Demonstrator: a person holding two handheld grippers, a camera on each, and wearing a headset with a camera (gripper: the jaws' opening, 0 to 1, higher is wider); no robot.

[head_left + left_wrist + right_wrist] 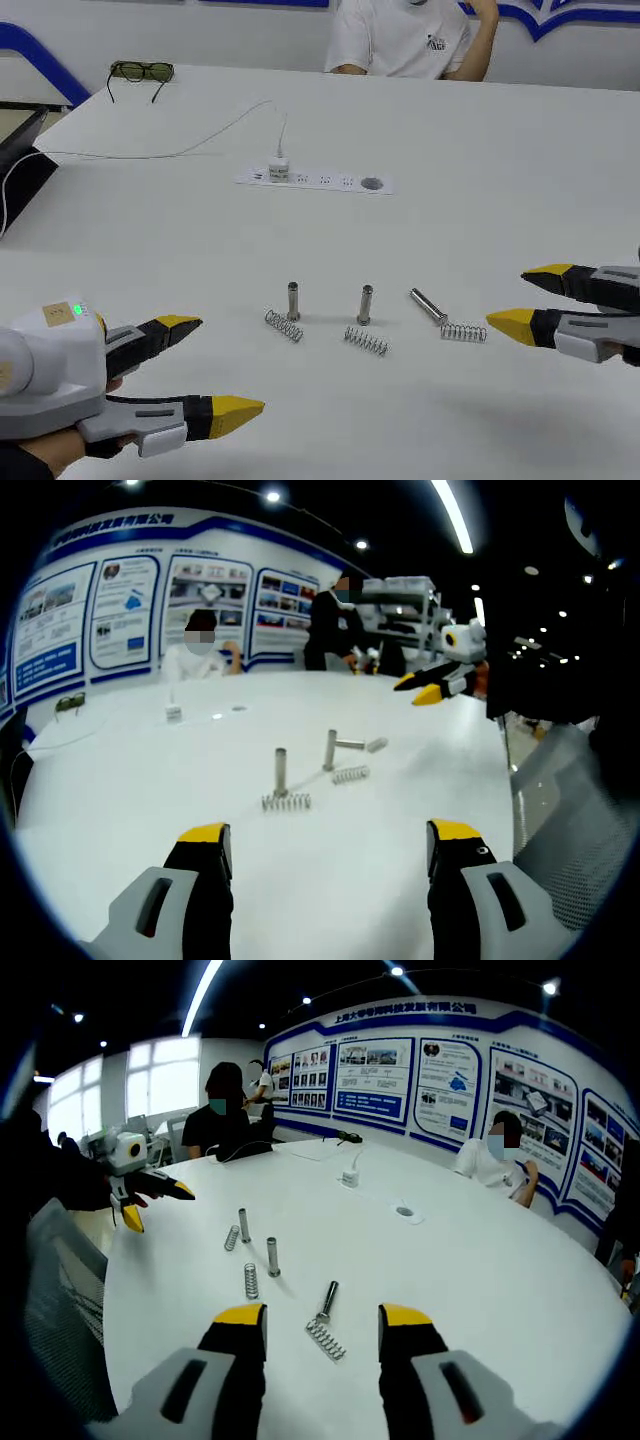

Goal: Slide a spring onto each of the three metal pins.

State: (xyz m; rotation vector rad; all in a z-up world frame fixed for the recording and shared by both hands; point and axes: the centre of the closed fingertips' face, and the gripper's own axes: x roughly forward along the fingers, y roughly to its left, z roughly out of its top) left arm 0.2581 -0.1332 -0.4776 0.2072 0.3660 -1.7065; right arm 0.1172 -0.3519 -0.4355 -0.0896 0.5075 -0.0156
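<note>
On the white table, two metal pins stand upright, the left pin [293, 300] and the middle pin [365, 304]. A third pin [428, 305] lies flat. A spring lies loose by each: the left spring [284, 325], the middle spring [366, 341] and the right spring [463, 332]. My left gripper [205, 368] is open at the near left, well short of the left pin [281, 772]. My right gripper [532, 300] is open at the right, just beyond the right spring [324, 1339] and the lying pin [327, 1301]. Nothing is between either pair of jaws.
A white power strip [318, 180] with a plugged charger and cable lies across the table's middle. Dark glasses [141, 71] rest at the far left corner. A person in a white shirt [405, 37] sits at the far edge. The table [480, 150] stretches wide around the pins.
</note>
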